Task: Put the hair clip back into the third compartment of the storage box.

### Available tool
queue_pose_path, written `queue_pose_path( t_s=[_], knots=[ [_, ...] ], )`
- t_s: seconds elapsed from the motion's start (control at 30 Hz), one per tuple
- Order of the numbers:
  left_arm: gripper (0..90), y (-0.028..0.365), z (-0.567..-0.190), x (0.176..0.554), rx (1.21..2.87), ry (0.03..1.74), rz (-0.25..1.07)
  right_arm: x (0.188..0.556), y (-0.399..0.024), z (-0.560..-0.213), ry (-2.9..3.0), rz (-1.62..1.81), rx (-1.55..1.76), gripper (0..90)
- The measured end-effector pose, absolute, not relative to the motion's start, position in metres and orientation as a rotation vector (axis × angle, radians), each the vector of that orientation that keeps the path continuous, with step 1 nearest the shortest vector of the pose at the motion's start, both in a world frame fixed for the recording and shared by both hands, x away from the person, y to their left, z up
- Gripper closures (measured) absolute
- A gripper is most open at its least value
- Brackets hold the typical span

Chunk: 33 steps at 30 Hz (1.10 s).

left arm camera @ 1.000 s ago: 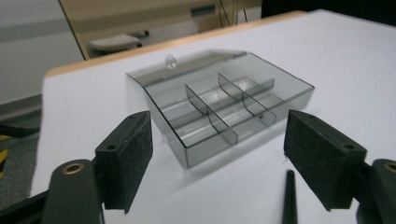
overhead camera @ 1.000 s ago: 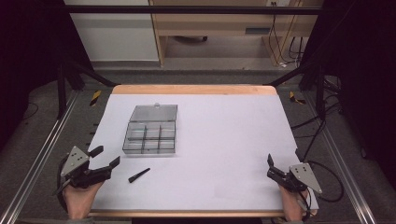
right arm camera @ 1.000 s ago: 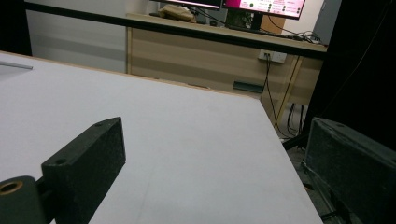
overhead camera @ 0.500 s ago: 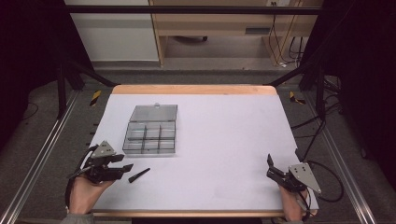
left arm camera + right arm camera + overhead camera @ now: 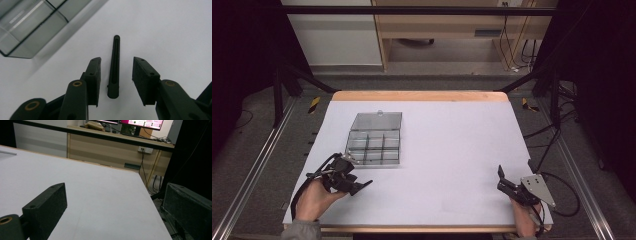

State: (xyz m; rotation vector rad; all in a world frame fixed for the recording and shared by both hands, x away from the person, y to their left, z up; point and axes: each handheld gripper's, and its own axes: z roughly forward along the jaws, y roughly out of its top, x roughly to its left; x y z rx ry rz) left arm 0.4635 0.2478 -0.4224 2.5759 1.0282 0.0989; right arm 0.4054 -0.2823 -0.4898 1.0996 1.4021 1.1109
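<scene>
The left gripper (image 5: 116, 80) is hovering with fingers (image 5: 93, 75) spread narrowly around a slim black slotted stick (image 5: 114, 67) lying flat on the white worktop (image 5: 162, 37), near a clear compartment box (image 5: 30, 25). It looks light, rigid, thin; grip mid-length. The right gripper (image 5: 508, 186) is waiting, fingers wide.

On the counter (image 5: 452, 145), a slim rod (image 5: 114, 67) lies between the left gripper (image 5: 116, 75)'s parted jaws. The compartment box (image 5: 374, 140) sits just beyond it. The right gripper (image 5: 507, 185) rests well apart, at the counter's opposite near corner.
</scene>
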Motion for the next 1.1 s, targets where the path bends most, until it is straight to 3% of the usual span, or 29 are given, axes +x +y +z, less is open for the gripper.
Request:
queue_pose_path(
  t_s=[0.23, 1.1],
  knots=[
    [64.2, 0.242, -0.430, 0.473, 2.631, 1.059, 0.029, 0.406, -0.281, -0.490, 1.407, 1.105, 1.099, 5.2],
    [73.8, 0.228, -0.441, 0.481, 2.782, 1.060, -0.002, 0.406, -0.281, -0.490, 1.408, 1.102, 1.098, 5.2]
  ],
)
